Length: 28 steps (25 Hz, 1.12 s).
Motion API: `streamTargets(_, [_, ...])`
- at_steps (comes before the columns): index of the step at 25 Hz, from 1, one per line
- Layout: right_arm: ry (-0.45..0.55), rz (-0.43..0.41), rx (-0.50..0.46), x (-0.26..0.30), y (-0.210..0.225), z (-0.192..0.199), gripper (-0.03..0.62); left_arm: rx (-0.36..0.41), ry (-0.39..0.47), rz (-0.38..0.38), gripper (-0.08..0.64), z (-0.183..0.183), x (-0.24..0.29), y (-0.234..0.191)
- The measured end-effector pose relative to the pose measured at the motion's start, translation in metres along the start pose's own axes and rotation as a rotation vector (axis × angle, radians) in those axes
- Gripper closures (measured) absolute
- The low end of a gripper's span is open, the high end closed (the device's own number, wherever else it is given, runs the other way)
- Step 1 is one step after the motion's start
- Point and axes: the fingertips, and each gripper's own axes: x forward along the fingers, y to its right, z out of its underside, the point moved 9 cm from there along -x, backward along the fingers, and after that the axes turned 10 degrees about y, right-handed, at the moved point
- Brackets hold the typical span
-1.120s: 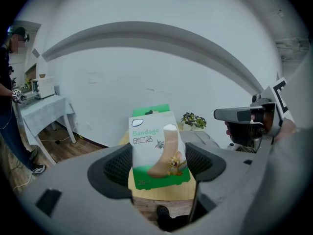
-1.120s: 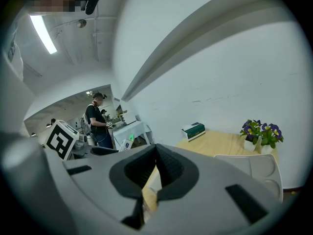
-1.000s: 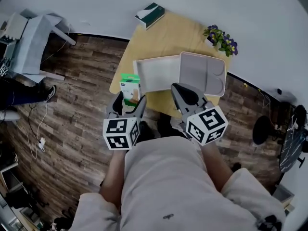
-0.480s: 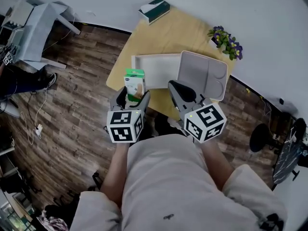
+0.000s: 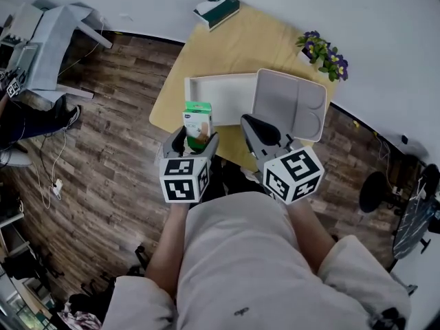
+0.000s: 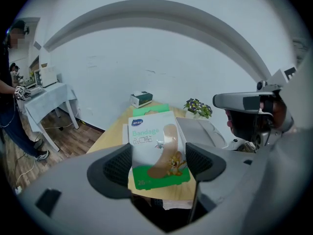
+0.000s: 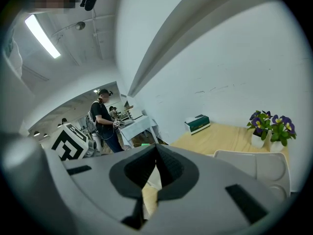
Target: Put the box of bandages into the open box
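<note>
A white and green bandage box (image 5: 198,123) (image 6: 157,151) stands upright between the jaws of my left gripper (image 5: 195,139) (image 6: 159,163), which is shut on it, held above the table's near edge. Just beyond it lies the open white box (image 5: 218,99), with its pale lid (image 5: 287,105) (image 6: 201,131) folded out to the right. My right gripper (image 5: 253,133) (image 7: 155,169) hangs at the lid's near edge with its jaws shut and nothing between them.
The wooden table (image 5: 237,50) carries a green tissue box (image 5: 217,9) (image 6: 141,99) at its far corner and a pot of purple flowers (image 5: 324,56) (image 7: 269,127) at the right. A light table (image 5: 51,47) and a person (image 6: 11,102) stand off to the left.
My left gripper has carried the bandage box to the right and forward, closer to the open box. The right gripper has hardly moved.
</note>
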Motion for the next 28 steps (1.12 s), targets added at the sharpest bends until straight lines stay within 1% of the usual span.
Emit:
streamTargets(5, [0.0, 0.018, 0.013, -0.004, 0.002, 0.001, 0.588, -0.002, -0.045, 0.002, 0.213, 0.007, 0.016, -0.001])
streamTargets(13, [-0.008, 0.045, 0.032, -0.002, 0.012, 0.004, 0.588, -0.014, -0.088, 0.016, 0.213, 0.007, 0.04, 0.001])
streamTargets(16, [-0.013, 0.045, 0.036, 0.003, 0.013, 0.005, 0.588, -0.032, -0.096, 0.03, 0.213, 0.007, 0.049, -0.001])
streamTargets(20, [-0.02, 0.048, 0.038, 0.007, 0.014, 0.004, 0.588, -0.034, -0.117, 0.032, 0.213, 0.009, 0.061, -0.003])
streamTargets(25, [-0.032, 0.049, 0.04, 0.013, 0.016, 0.005, 0.588, -0.069, -0.111, 0.047, 0.213, 0.011, 0.076, -0.006])
streamTargets(28, [-0.04, 0.057, 0.048, 0.015, 0.017, 0.006, 0.588, -0.058, -0.125, 0.038, 0.213, 0.012, 0.085, -0.008])
